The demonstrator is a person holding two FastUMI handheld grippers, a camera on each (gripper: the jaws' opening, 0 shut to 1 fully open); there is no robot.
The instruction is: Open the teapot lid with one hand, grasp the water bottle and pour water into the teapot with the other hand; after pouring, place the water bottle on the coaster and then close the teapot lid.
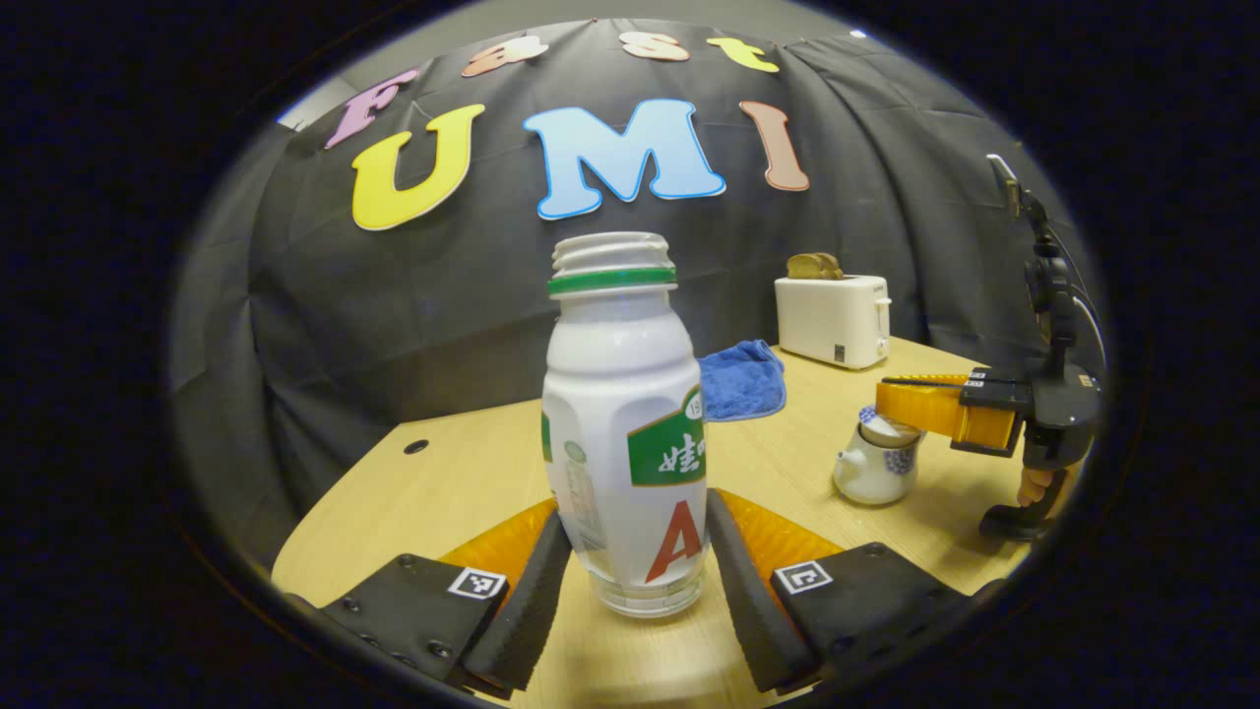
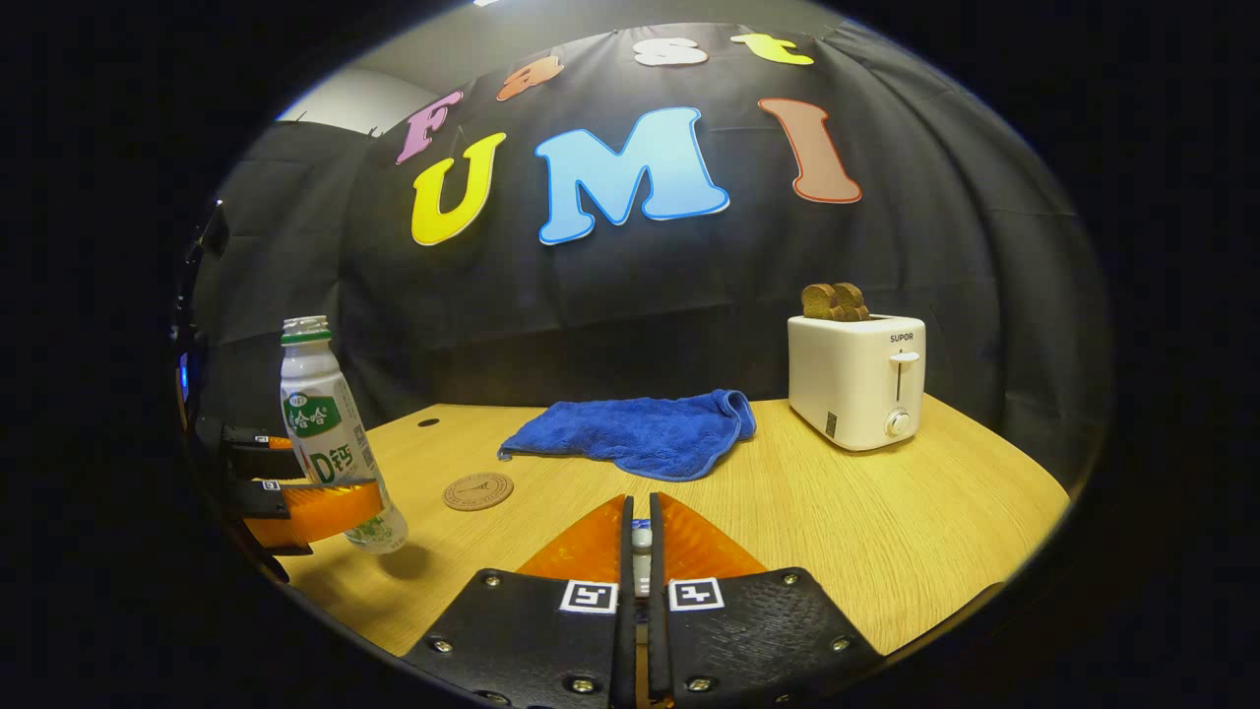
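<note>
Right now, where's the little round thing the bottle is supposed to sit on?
Find the wooden table, then the rumpled blue cloth near its back edge. Just in front of the cloth's left end lies the coaster. It is the only flat brown disc there, far lower than the upright water bottle beside it.

Wooden surface (image 2: pixel 886 532). White toaster (image 2: pixel 856 379) at two o'clock near the back wall, two browned toast slices (image 2: pixel 835 301) standing in its slots. Crumpled blue cloth (image 2: pixel 640 433) at twelve o'clock, left of the toaster.
</note>
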